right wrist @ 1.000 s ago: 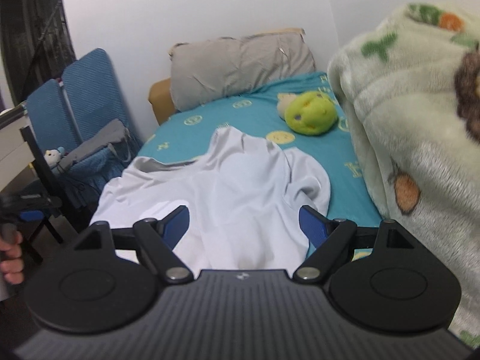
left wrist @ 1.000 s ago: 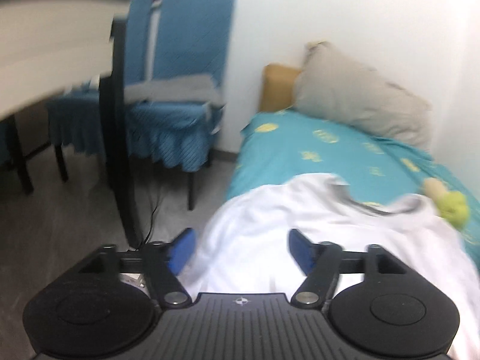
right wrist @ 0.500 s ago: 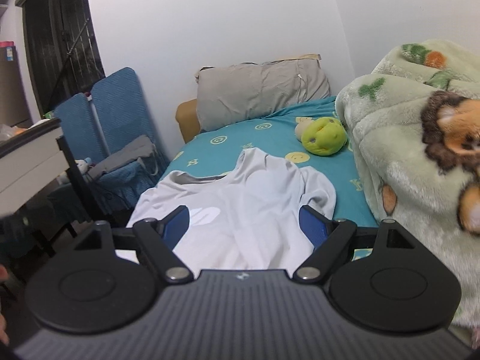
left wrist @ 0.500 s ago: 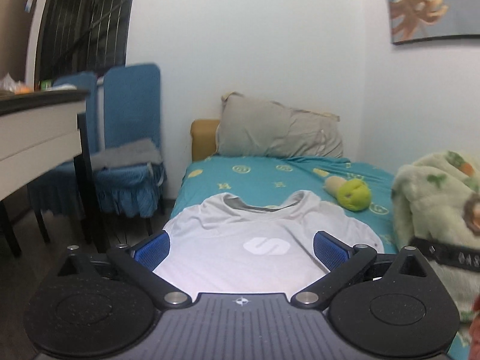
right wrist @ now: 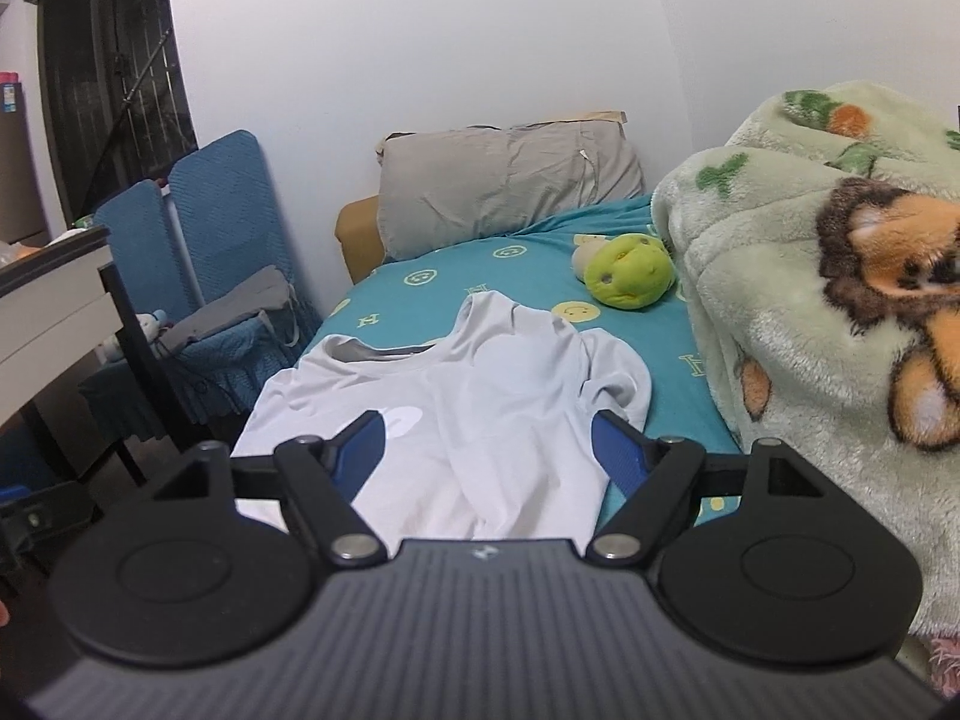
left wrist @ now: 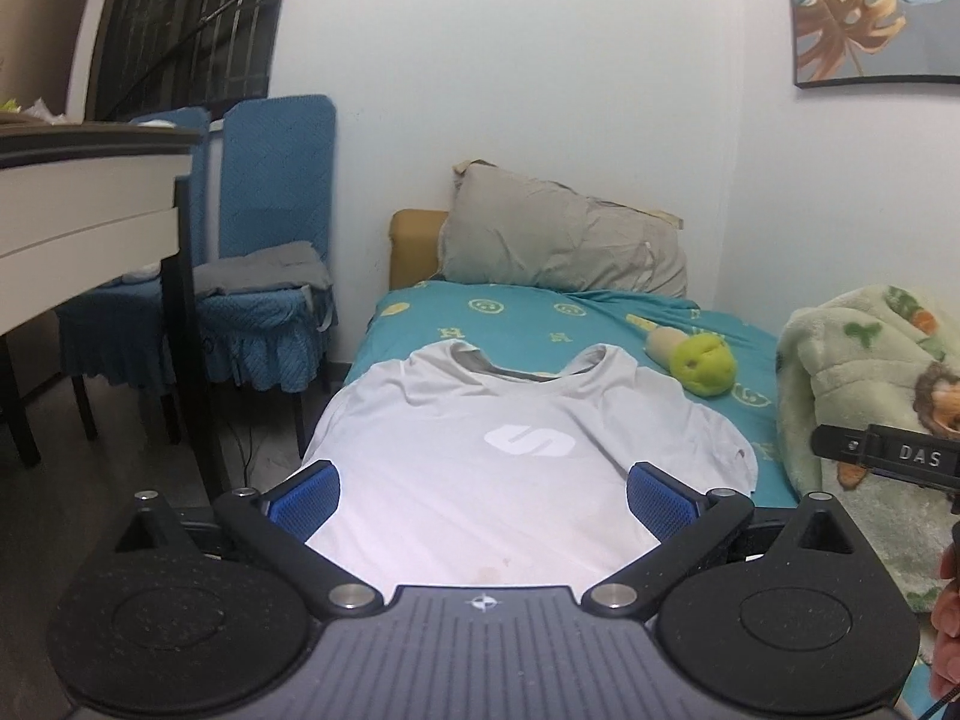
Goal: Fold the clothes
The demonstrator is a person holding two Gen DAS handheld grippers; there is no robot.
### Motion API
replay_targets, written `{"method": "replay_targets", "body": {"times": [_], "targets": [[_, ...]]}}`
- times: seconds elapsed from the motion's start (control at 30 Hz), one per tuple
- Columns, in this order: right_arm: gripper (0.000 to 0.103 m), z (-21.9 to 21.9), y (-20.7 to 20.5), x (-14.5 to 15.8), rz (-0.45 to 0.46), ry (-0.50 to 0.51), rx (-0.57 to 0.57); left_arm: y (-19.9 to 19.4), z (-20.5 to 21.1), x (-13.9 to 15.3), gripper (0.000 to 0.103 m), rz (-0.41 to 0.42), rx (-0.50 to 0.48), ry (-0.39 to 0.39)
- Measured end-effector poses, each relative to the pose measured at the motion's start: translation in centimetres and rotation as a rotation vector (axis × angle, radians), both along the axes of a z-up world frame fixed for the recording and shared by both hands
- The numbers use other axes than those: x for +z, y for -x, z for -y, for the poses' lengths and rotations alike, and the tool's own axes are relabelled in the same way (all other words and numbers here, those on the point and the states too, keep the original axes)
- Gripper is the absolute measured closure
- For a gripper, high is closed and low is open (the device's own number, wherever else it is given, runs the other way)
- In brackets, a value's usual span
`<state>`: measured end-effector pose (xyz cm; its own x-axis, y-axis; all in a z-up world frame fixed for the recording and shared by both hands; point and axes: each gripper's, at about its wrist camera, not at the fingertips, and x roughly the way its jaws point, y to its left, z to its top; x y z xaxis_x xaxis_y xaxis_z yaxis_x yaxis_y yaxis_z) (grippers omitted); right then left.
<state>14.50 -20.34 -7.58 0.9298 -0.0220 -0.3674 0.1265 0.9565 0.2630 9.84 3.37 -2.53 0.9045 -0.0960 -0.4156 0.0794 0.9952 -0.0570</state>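
White fabric fills the middle of the left wrist view: a T-shirt lies spread front-up on the teal bed sheet, its collar toward the grey pillow and a pale logo on its chest. We see the left gripper above the shirt's lower part, its blue pads set wide apart with nothing between them but the cloth lying below. A green plush toy sits just beside the shirt's shoulder on the right, and a folded fleece blanket is heaped at the right edge of the bed. At the far right a black part of the other tool juts in, and under it we make out what is probably the edge of a hand, too cropped to be sure. Left of the bed stand blue chairs and a white table.

In the right wrist view, the same shirt is seen from its right side, one sleeve rumpled near the blanket. The right gripper is likewise spread open and empty, hovering over the shirt's near hem. The plush toy rests between the pillow and the shirt's collar, apart from both.
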Motion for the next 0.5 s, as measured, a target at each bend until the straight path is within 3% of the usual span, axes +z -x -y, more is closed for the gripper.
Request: {"method": "replay_targets", "body": {"times": [0.5], "targets": [[0.025,1.5,-1.6,-0.8,-0.024,-0.109,-0.015,-0.6,1.1,-0.6,0.0,-0.034,0.003,-0.001]]}}
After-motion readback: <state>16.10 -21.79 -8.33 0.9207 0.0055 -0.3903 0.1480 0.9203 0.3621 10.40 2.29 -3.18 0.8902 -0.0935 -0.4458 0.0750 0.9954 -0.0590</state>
